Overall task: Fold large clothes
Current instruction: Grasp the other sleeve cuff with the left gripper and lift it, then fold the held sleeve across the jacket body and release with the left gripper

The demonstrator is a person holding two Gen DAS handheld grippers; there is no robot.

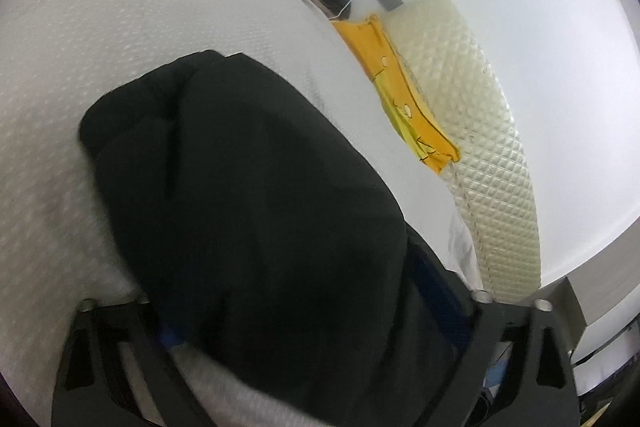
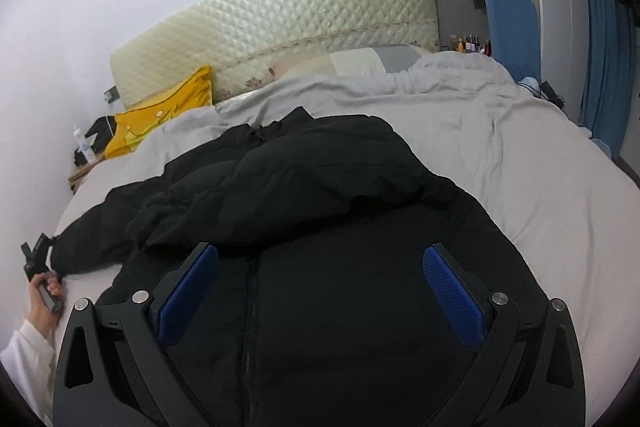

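A black puffer jacket [image 2: 320, 195] lies spread on the bed, zip up the front and one sleeve stretched out to the left. My right gripper [image 2: 320, 271] is open, its blue pads [image 2: 452, 291] wide apart just above the jacket's lower front, holding nothing. In the left wrist view the black sleeve [image 1: 248, 195] fills the space between the left gripper's fingers [image 1: 316, 311]; the fabric covers the blue pads, so the jaws appear to hold the sleeve end. The left gripper [image 2: 38, 267] also shows far left in the right wrist view, at the sleeve's cuff.
The bed is covered by a pale grey sheet [image 2: 500, 155], with a quilted cream headboard [image 2: 280, 23] and a yellow pillow [image 2: 160, 119] at its far end. A bedside stand with a bottle [image 2: 84, 147] stands left. A blue chair [image 2: 512, 27] stands right.
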